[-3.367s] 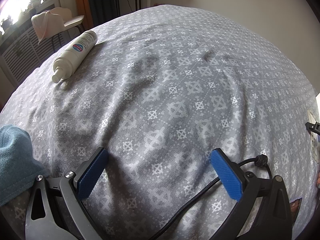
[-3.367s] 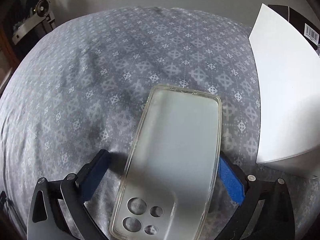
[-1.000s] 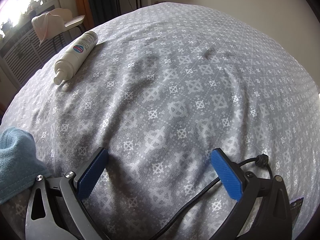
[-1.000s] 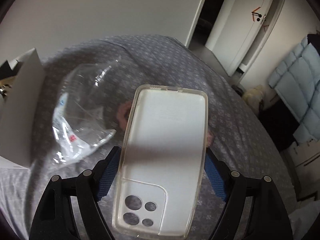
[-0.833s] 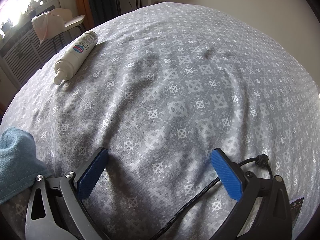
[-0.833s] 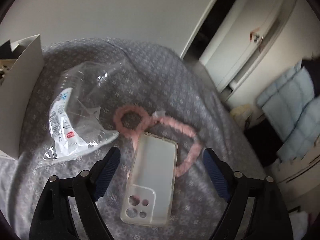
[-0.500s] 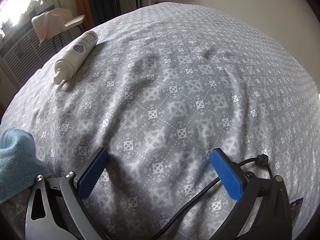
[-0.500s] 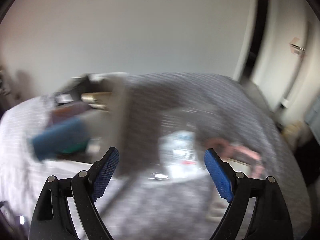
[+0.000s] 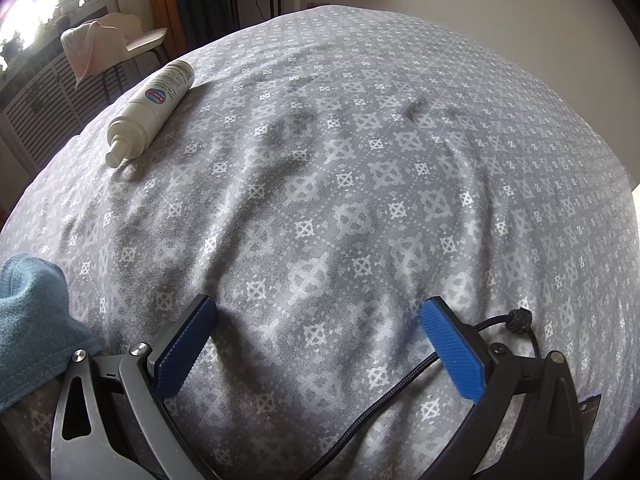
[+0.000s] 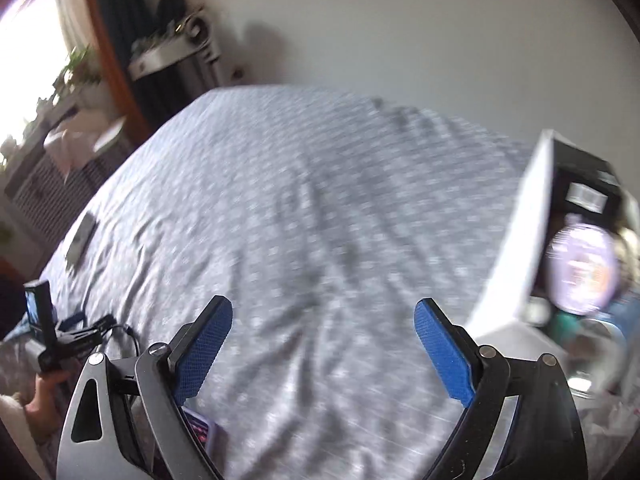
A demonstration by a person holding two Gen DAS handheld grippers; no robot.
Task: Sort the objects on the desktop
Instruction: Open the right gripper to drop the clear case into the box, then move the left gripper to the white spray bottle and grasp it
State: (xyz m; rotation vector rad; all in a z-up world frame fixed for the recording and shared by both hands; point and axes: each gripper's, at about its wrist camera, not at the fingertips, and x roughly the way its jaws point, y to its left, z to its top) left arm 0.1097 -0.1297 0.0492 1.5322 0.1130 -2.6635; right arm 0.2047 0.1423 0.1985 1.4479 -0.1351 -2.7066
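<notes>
My left gripper [image 9: 320,344] hovers low over the grey patterned bedsheet [image 9: 340,160], open and empty. A black cable [image 9: 400,392] runs under its right finger. A white pump bottle [image 9: 150,114] lies on its side far up on the left. In the blurred right wrist view, my right gripper [image 10: 324,340] is over bare sheet [image 10: 300,200], its jaws opening with nothing between them. The white box [image 10: 516,248] stands to its right, holding several items. The clear phone case is out of view.
A blue cloth [image 9: 28,320] lies at the left edge by the left gripper. A hand [image 10: 44,392] holds the other gripper [image 10: 44,336] at far left. A small flat object [image 10: 82,236] lies on the sheet. A window and radiator are beyond the bed.
The right gripper let go of the clear phone case beside the pink hair ties and plastic bag, then swung fast to the left past the white box. The left gripper stayed still.
</notes>
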